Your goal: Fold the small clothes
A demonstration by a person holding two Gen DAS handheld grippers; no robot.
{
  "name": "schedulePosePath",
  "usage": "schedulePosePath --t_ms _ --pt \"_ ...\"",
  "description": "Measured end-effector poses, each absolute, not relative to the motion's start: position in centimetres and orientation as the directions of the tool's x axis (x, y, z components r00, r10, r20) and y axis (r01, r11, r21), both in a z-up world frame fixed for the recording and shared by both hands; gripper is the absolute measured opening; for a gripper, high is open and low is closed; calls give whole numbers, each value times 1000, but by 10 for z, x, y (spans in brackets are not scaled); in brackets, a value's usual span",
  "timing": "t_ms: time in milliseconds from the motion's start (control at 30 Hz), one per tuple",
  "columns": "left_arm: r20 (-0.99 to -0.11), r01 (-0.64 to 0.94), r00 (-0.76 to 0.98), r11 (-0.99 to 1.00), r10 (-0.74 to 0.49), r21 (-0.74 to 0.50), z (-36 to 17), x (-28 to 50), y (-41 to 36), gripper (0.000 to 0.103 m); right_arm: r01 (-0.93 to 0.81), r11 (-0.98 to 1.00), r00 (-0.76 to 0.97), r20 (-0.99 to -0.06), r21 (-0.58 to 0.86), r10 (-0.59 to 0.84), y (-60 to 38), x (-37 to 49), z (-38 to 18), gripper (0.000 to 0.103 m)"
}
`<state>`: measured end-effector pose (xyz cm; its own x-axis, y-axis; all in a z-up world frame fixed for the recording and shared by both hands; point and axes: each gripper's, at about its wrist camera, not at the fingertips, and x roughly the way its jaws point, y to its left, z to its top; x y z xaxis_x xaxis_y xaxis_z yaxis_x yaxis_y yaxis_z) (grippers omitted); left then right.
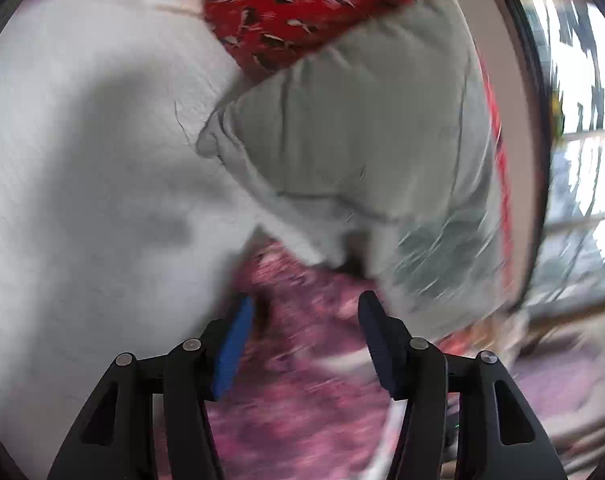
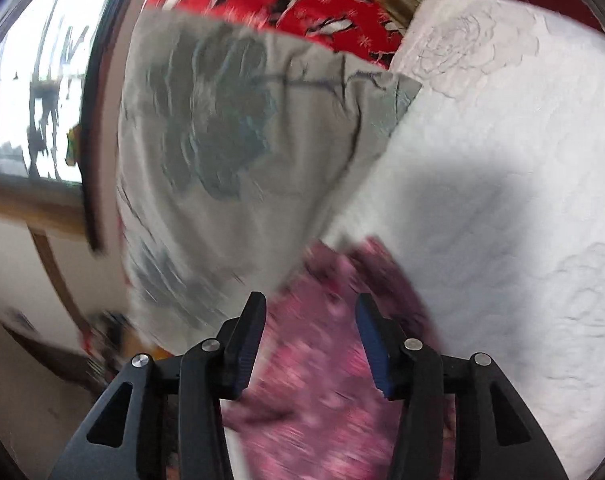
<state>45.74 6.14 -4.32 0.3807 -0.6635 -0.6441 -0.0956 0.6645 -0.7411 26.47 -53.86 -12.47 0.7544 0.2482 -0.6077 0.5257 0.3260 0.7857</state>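
A pink flowered garment (image 1: pixel 302 360) lies blurred just below and between my left gripper's (image 1: pixel 306 312) open fingers. The same garment (image 2: pixel 314 360) shows in the right wrist view under my right gripper (image 2: pixel 310 312), which is also open and holds nothing. The garment rests at the edge of a white quilted bedspread (image 1: pixel 82 160), which also shows in the right wrist view (image 2: pixel 502 200). Both views are motion-blurred.
A grey printed pillow (image 1: pixel 362 140) lies ahead, also in the right wrist view (image 2: pixel 230 140). A red patterned pillow (image 1: pixel 294 8) sits behind it, also in the right wrist view (image 2: pixel 282 4). A window (image 1: pixel 574 140) is to one side; the right wrist view shows it too (image 2: pixel 34 100).
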Motion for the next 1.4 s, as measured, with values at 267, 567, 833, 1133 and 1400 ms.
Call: schedulePosePath --t_ms 267,567,833,1133,1400 --pt "-748 195 268 795 -607 -575 -63 427 21 63 574 571 619 -767 587 167 -521 296 -130 53" --pt "-835 82 361 906 -416 -415 -68 494 -36 44 582 618 599 -793 529 115 -512 329 -131 53" --pt "-792 12 339 844 -508 -536 -71 506 -10 54 518 662 606 -779 542 163 -505 331 -130 56" --pt "-660 108 345 727 -667 -678 -82 479 6 60 525 623 624 -760 580 182 -509 328 -135 56" --pt "-795 131 318 855 -516 -502 -87 501 -34 60 515 647 623 -764 562 168 -509 335 -137 54"
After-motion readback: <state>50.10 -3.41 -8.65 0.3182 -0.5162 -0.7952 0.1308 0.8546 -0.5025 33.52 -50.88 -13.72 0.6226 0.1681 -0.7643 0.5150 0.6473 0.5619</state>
